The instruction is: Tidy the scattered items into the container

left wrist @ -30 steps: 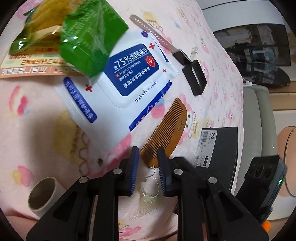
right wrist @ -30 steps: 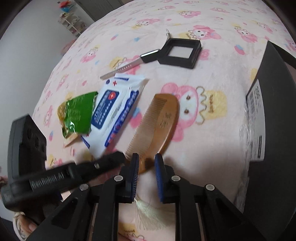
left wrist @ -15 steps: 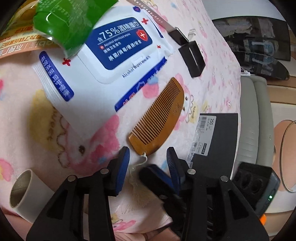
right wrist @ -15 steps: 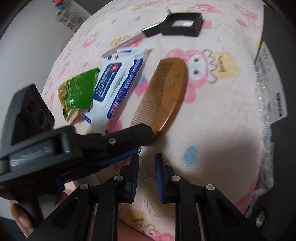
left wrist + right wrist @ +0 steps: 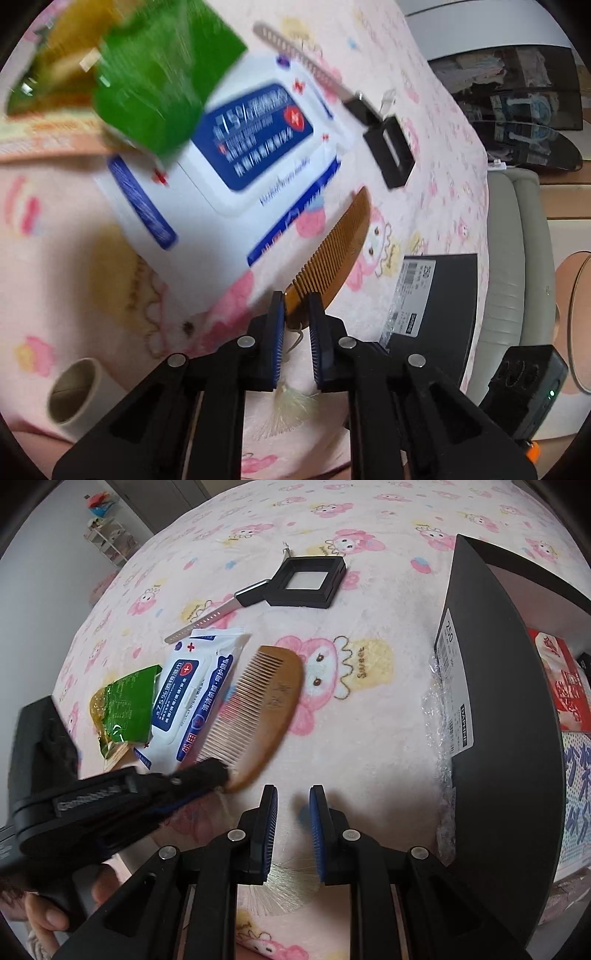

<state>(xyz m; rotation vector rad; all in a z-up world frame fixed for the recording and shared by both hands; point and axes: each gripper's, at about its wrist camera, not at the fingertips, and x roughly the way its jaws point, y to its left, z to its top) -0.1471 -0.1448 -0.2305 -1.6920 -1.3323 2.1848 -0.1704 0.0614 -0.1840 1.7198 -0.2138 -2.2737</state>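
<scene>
Blanket pink, cartoon-printed; shelf unit by grey wall.

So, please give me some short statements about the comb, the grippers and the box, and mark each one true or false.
1. The left gripper has the end of the wooden comb between its fingers. True.
2. The right gripper holds the wipes pack. False: nothing is between its fingers, and the pack lies on the blanket.
3. The green packet partly overlaps the wipes pack. True.
4. The comb is already inside the black box. False: it is outside the box, over the blanket.
</scene>
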